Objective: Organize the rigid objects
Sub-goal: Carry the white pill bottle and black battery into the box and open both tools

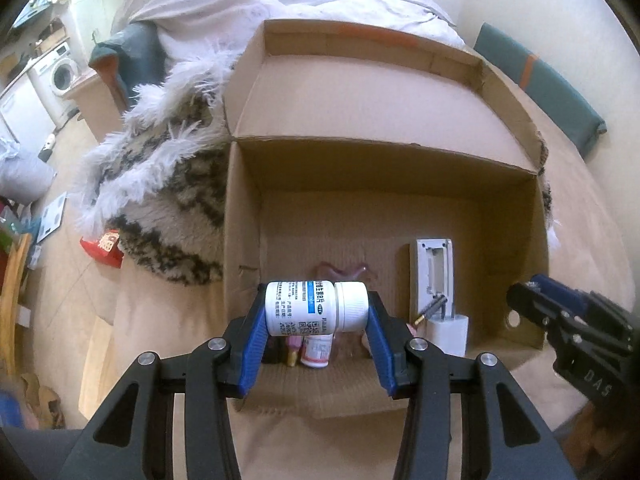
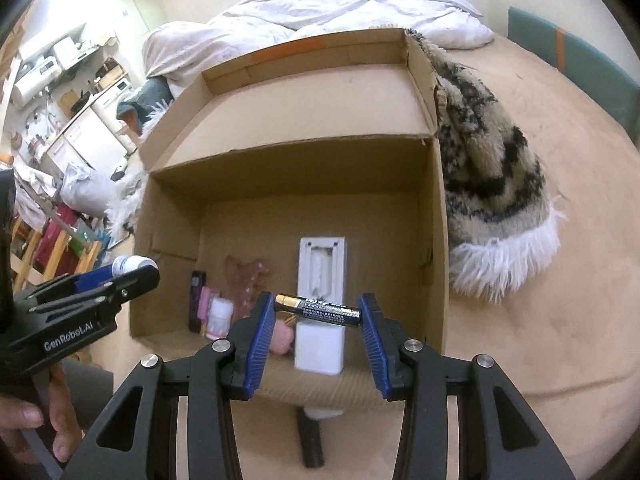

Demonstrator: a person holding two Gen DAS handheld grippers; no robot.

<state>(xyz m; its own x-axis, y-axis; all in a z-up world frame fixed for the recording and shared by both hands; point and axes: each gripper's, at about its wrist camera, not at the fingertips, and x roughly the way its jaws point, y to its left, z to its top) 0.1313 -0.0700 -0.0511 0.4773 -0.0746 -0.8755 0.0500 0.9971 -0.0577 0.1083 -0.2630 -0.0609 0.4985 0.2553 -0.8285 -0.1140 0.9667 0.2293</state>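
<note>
An open cardboard box (image 1: 504, 208) sits on a bed covered in a tan sheet (image 2: 540, 320), its far flap (image 1: 360, 96) folded back toward a rumpled white duvet (image 2: 340, 8). A shaggy cream-and-black blanket with white fringe (image 2: 492, 184) lies against the box's outer wall.

The left gripper (image 1: 317, 316) holds a white pill bottle (image 1: 308, 307) sideways above the near edge of the box, its blue pads pressed against the bottle's base and its ribbed white cap (image 1: 352, 306). The right gripper (image 2: 319, 314) grips a black AA battery (image 2: 318, 310) by its two ends, gold tip toward the left pad, also above the near edge of the box.

On the box floor, a white remote control with its battery bay open (image 2: 322, 268) lies lengthwise near the middle. Just beside it is a translucent pink plastic piece (image 2: 246, 280). Along the near wall sit a small white bottle (image 2: 220, 316), a dark slim object (image 2: 197, 300), a pink item (image 2: 282, 340) and a white charger plug (image 1: 448, 334) with its prongs up.

At the left edge of the right wrist view, the person's left hand (image 2: 36, 420) holds the left gripper's handle.
</note>
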